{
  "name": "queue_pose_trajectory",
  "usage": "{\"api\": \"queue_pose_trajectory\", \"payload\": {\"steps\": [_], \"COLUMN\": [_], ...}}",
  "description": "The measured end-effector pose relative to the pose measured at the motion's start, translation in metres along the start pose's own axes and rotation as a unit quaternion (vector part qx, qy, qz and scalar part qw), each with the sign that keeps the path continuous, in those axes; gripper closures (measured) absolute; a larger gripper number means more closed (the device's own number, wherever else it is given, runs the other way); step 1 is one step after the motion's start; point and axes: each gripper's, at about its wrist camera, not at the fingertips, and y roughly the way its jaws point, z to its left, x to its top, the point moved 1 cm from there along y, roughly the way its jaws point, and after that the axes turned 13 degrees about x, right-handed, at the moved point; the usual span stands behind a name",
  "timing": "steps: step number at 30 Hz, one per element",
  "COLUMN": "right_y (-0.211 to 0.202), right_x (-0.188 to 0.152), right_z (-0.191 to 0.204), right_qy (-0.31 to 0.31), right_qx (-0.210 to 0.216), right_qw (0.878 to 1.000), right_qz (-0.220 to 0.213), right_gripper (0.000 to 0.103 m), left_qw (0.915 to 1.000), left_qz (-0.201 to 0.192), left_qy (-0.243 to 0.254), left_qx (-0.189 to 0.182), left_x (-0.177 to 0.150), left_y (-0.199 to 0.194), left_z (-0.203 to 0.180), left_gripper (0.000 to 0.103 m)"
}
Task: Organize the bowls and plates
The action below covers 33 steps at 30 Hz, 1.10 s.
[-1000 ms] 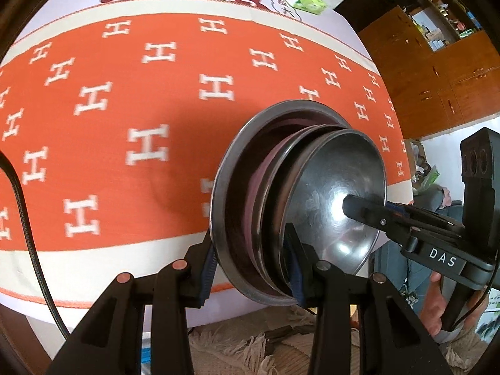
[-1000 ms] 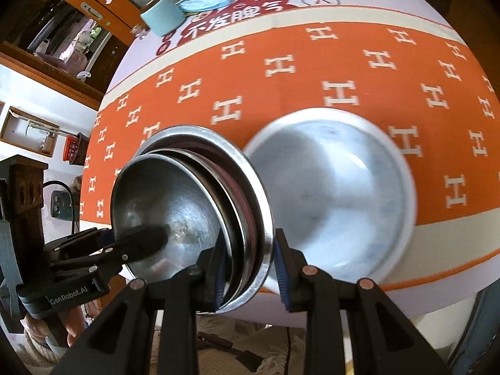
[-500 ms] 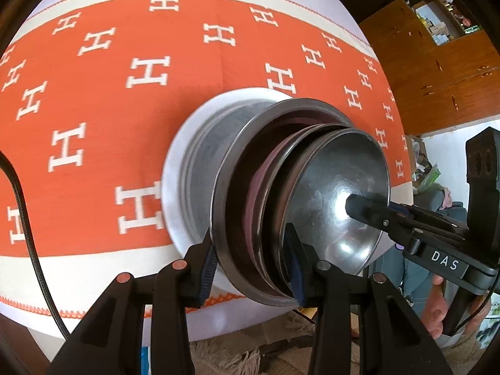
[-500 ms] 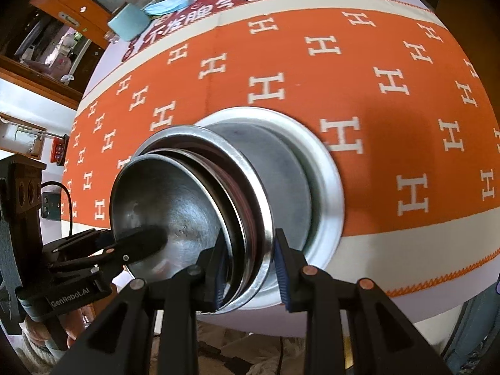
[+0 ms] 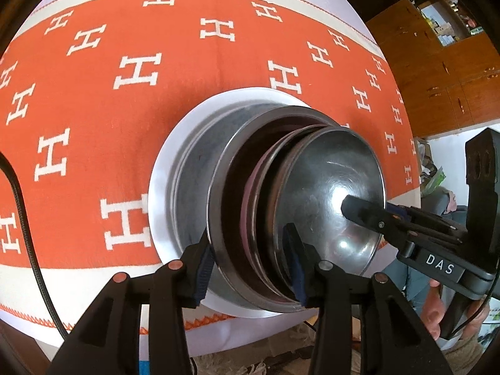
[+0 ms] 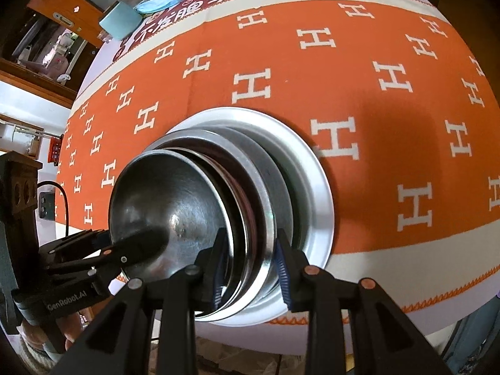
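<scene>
two hand-held grippers meet on one nested stack of steel dishes [image 5: 281, 206]. the left hand-held gripper [image 5: 248, 268] has its blue pads either side of the stack's near rim, and its jaws are easing apart while the pads look pressed on the outer wall and inside the stack. the right hand-held gripper [image 6: 250, 265] straddles the opposite rim the same way, jaws also opening, pads against the metal. a small shiny bowl [image 5: 331, 200] sits innermost, with a pinkish dish edge [image 5: 250, 193] showing between the steel rims. the stack sits tilted inside a wide pale plate [image 6: 312, 168] that lies on the counter [image 6: 359, 72], which is covered by an orange cloth with white h marks. a person's fingers [image 5: 432, 306] show at the right edge.
</scene>
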Motion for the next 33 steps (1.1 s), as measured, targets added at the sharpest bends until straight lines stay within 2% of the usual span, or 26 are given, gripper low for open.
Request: {"api": "queue_pose_trajectory", "payload": {"steps": [3, 5, 7, 9, 14, 18, 21, 33], "right_y": [0.000, 0.001, 0.002, 0.003, -0.002, -0.012, -0.020, -0.051], "right_x": [-0.001, -0.002, -0.004, -0.007, -0.013, -0.018, -0.022, -0.041], "right_z": [0.002, 0.004, 0.004, 0.004, 0.009, 0.012, 0.015, 0.035], "right_qy": [-0.007, -0.012, -0.014, -0.013, -0.026, -0.034, -0.042, -0.075], "right_qx": [-0.007, -0.011, -0.011, -0.009, -0.013, -0.016, -0.017, -0.049], "right_qw": [1.000, 1.000, 1.000, 1.000, 0.999, 0.998, 0.997, 0.987], "right_qz": [-0.003, -0.004, -0.005, -0.005, -0.023, -0.051, -0.070, -0.135], "right_gripper": [0.073, 0.072, 0.071, 0.068, 0.067, 0.067, 0.066, 0.063], "left_qw": [0.9997, 0.9992, 0.9984, 0.9975, 0.9970, 0.9964, 0.9950, 0.9852], "left_qz": [-0.014, -0.026, -0.040, -0.053, -0.059, -0.067, -0.080, -0.131], "left_qy": [0.015, 0.024, 0.029, 0.033, 0.029, 0.021, 0.021, 0.027], "left_qx": [0.012, 0.020, 0.028, 0.035, 0.042, 0.047, 0.056, 0.107], "left_x": [-0.001, -0.001, -0.001, -0.002, -0.007, -0.014, -0.020, -0.046], "left_y": [-0.003, -0.006, -0.011, -0.016, -0.022, -0.027, -0.035, -0.072], "left_z": [-0.002, -0.007, -0.009, -0.011, -0.010, -0.008, -0.009, -0.019], "left_gripper": [0.057, 0.049, 0.038, 0.034, 0.032, 0.024, 0.023, 0.018]}}
